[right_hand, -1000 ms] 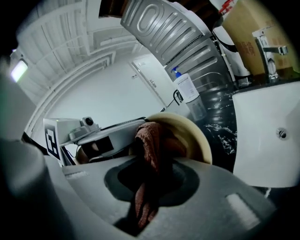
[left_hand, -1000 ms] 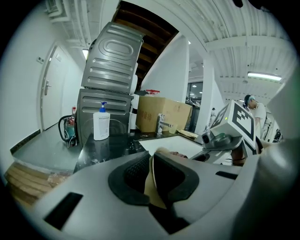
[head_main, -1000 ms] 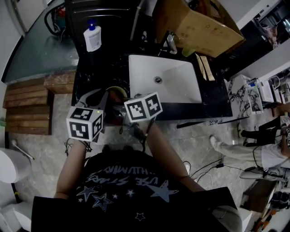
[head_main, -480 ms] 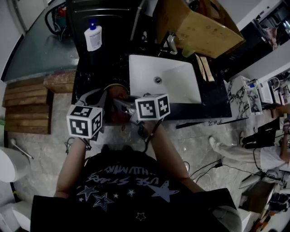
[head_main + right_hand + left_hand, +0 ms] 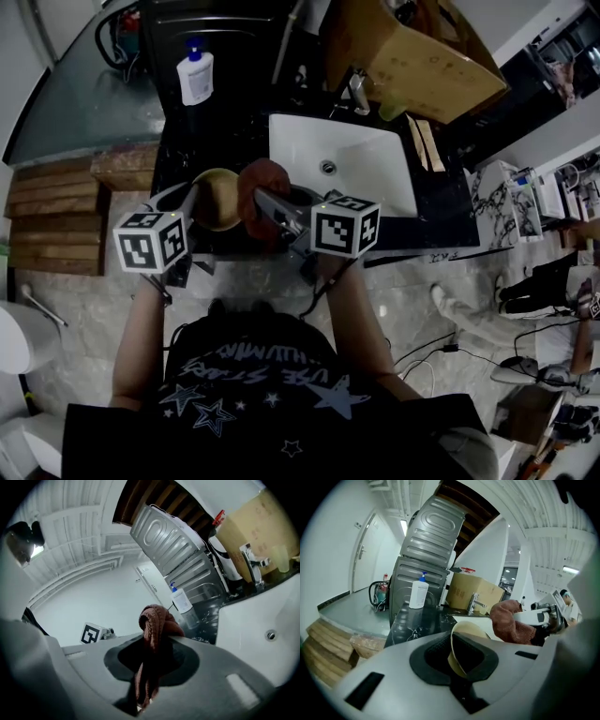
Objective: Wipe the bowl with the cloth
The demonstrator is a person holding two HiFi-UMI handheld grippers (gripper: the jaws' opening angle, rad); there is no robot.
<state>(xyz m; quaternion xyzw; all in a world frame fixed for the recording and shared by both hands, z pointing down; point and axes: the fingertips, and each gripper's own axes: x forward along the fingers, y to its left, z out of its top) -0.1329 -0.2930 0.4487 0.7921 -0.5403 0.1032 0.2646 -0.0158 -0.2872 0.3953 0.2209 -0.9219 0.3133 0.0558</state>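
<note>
A tan bowl (image 5: 217,199) is held over the black counter's front edge, left of the sink. My left gripper (image 5: 190,204) is shut on its left rim; the left gripper view shows the thin rim of the bowl (image 5: 465,632) standing on edge between the dark pads of the left gripper (image 5: 457,663). My right gripper (image 5: 260,199) is shut on a reddish-brown cloth (image 5: 262,181) that rests against the bowl's right side. In the right gripper view the bunched cloth (image 5: 153,625) sticks up out of the right gripper (image 5: 149,665). The cloth (image 5: 511,623) also shows just beyond the bowl.
A white sink basin (image 5: 366,187) with a faucet (image 5: 356,92) lies right of the bowl. A white pump bottle (image 5: 195,75) stands on the black counter (image 5: 173,141) behind. A cardboard box (image 5: 412,56) sits at the back. Wooden planks (image 5: 56,220) lie on the left.
The left gripper has moved left and the right gripper right. The bowl, earlier hidden behind the marker cubes, now shows with the cloth at its right side.
</note>
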